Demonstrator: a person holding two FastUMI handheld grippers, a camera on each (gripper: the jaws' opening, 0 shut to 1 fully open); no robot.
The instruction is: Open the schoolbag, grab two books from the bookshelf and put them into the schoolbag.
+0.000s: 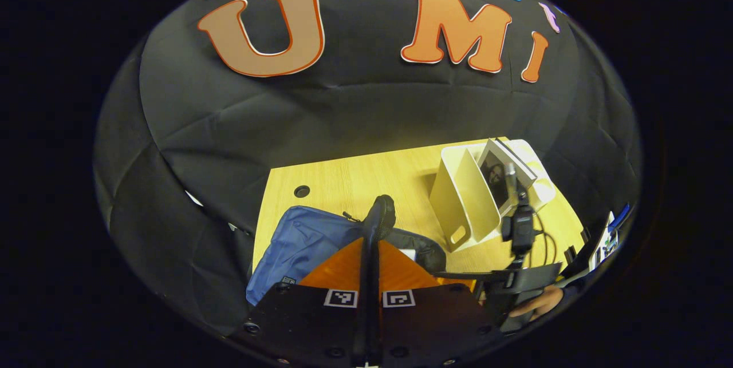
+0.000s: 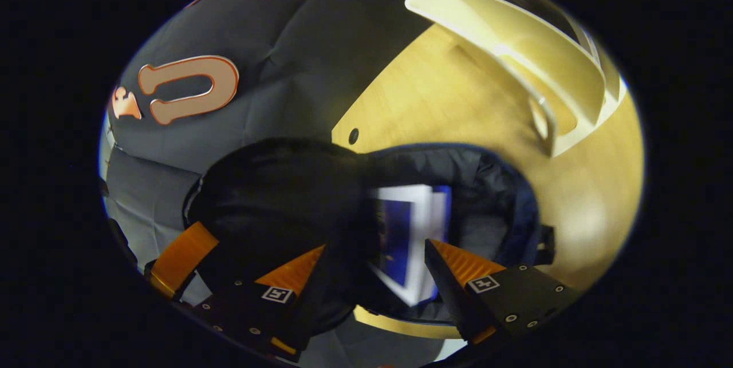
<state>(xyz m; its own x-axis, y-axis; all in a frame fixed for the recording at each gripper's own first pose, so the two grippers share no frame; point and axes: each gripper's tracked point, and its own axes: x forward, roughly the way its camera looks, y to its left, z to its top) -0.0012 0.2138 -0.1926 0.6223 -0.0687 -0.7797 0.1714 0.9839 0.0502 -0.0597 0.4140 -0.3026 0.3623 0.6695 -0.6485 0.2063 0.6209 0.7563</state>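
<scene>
LEFT gripper [image 1: 369, 253]: fingers clamped on schoolbag [image 1: 298, 242] strap | RIGHT gripper [image 2: 375, 268]: fingers apart over bag mouth, book [image 2: 409, 242] inside | bookshelf [image 1: 467, 196] on table [image 1: 355, 176] | RISK: strap slip would let the mouth fall shut

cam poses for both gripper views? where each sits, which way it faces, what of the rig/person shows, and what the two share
Left gripper view: rides the left gripper, above the table's near edge, facing the booth wall; its fingers pinch the schoolbag's black handle; the right gripper and a hand show at right.
Right gripper view: rides the right gripper, rolled sideways, looking into the open schoolbag at a book between its spread fingers.
Shared: schoolbag, bookshelf, wooden table.
</scene>
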